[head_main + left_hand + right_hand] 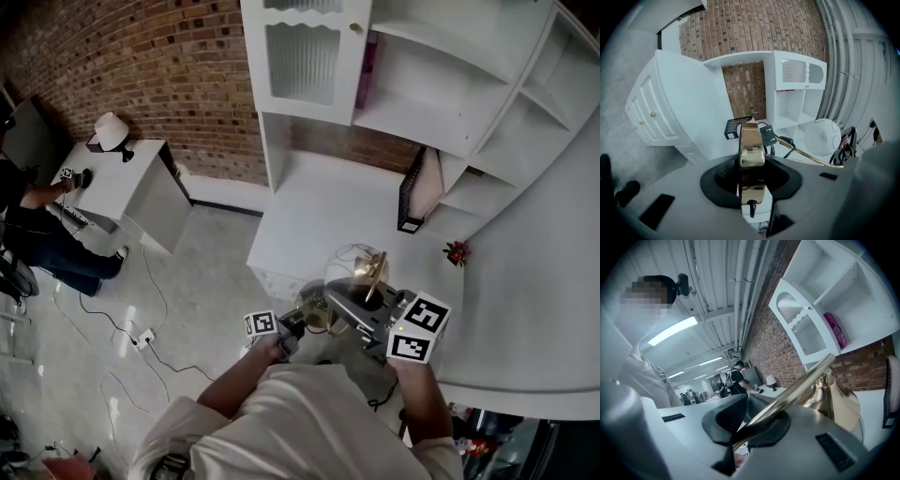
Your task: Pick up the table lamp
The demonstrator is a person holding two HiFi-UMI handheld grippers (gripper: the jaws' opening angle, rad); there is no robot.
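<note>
Right gripper (pixel 757 425) clamps table lamp (pixel 806 380) stem.

Illumination is bright and diffuse, supplied by a ceiling light strip (pixel 672 331) up and left of the table lamp (pixel 801 383). The lamp's brass carries specular glare. Both gripper views show fisheye curvature and dark vignetted corners; near-field surfaces below the lamp are soft.

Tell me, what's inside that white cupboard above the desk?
In the cupboard, the open shelf beside the door holds a pink item, too small to identify. The ribbed glass door blurs whatever sits behind it, so that part cannot be seen.
</note>
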